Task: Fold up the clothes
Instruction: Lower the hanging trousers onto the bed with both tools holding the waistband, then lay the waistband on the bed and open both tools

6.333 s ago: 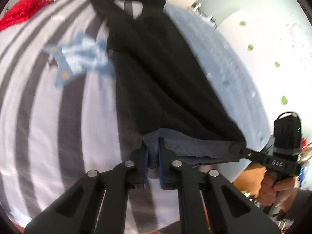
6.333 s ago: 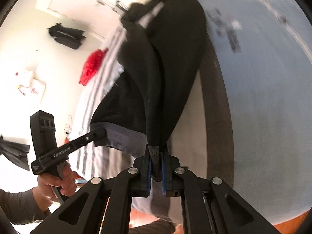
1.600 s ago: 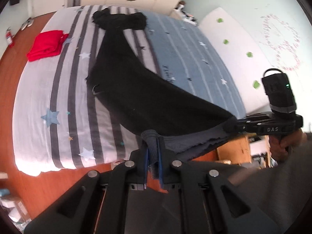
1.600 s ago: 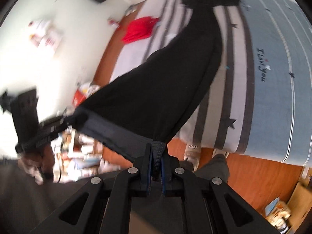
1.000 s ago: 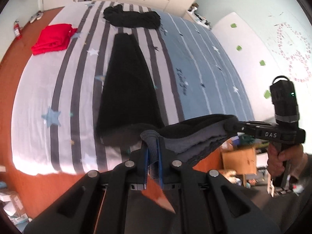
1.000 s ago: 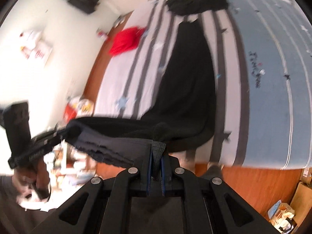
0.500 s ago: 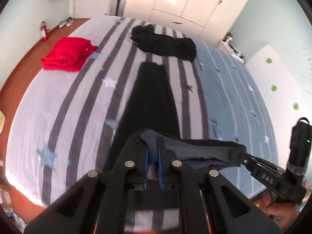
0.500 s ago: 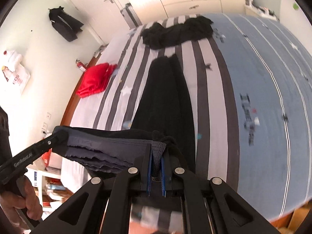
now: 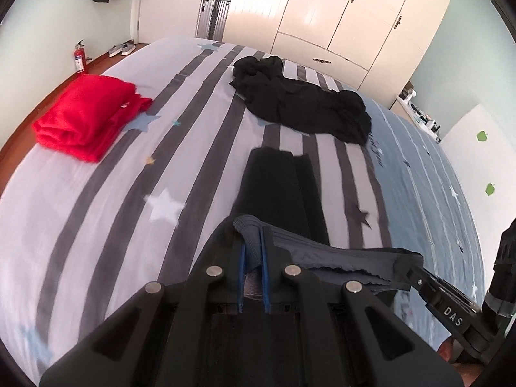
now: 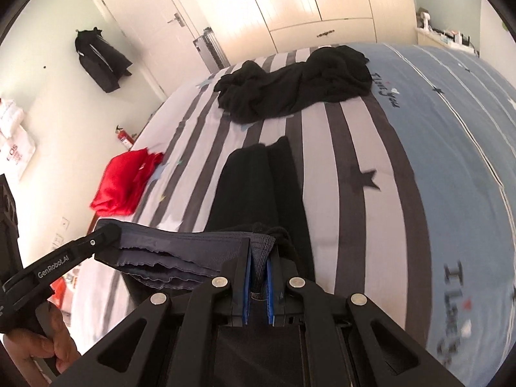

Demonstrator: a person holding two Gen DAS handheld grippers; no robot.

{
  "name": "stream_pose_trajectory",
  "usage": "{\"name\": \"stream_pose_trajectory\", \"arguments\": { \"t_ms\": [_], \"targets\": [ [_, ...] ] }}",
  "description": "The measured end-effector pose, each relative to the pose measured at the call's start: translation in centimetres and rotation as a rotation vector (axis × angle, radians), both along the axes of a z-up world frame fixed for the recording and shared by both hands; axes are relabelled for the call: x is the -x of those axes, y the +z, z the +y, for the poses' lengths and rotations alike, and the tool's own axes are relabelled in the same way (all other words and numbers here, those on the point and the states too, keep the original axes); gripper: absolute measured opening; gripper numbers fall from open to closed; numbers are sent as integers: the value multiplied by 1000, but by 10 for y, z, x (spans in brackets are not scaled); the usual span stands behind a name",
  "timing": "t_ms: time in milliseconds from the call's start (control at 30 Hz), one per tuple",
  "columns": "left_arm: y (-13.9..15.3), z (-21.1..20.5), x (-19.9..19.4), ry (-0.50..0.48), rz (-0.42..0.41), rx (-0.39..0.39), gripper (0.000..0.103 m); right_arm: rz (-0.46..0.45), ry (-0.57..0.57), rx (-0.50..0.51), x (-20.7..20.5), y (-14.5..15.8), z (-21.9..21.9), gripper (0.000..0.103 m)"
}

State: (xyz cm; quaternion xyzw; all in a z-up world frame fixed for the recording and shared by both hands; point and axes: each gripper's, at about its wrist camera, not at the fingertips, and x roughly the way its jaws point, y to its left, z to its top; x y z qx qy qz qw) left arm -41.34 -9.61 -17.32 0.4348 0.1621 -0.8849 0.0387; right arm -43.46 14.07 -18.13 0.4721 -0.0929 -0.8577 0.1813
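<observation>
**Black trousers held by the waistband over the bed**

Underneath, a striped bed (image 9: 96, 193). Stretched along its middle, black trousers (image 9: 274, 187), legs flat, grey waistband (image 10: 193, 248) lifted and pulled taut. Beyond, a crumpled black garment (image 9: 300, 106); off to the side, a folded red garment (image 9: 87, 116). Left gripper (image 9: 251, 251) clenched on one waistband end, right gripper (image 10: 259, 258) clenched on the other.

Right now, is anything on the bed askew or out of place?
Only the crumpled black garment near the far end of the bed, unfolded beside the folded red garment. Nothing spilled or damaged shows.
</observation>
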Motion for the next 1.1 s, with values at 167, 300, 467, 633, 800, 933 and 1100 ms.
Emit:
{"name": "stream_pose_trajectory", "arguments": {
  "t_ms": [167, 300, 467, 633, 800, 933, 1100],
  "targets": [
    [-41, -9, 55, -42, 13, -5, 6, 34, -25, -18, 54, -35, -11, 6],
    [-59, -16, 93, -57, 13, -16, 6, 25, -40, -27, 96, -59, -19, 6],
    [-81, -24, 144, -62, -20, -31, 6, -3, -61, -22, 148, -80, -26, 6],
    [-98, -27, 180, -74, -39, -39, 6, -20, -68, -34, 184, -97, -30, 6],
    [-114, -32, 202, -82, -75, -63, 7, -38, -43, -47, 207, -112, -31, 6],
    [-130, -51, 211, -46, -123, -201, 8, -110, -20, 24, 222, -127, -21, 7],
    [-124, -64, 194, -66, -85, -283, 20, -163, 37, 114, 221, -127, -2, 24]
  ]
}}
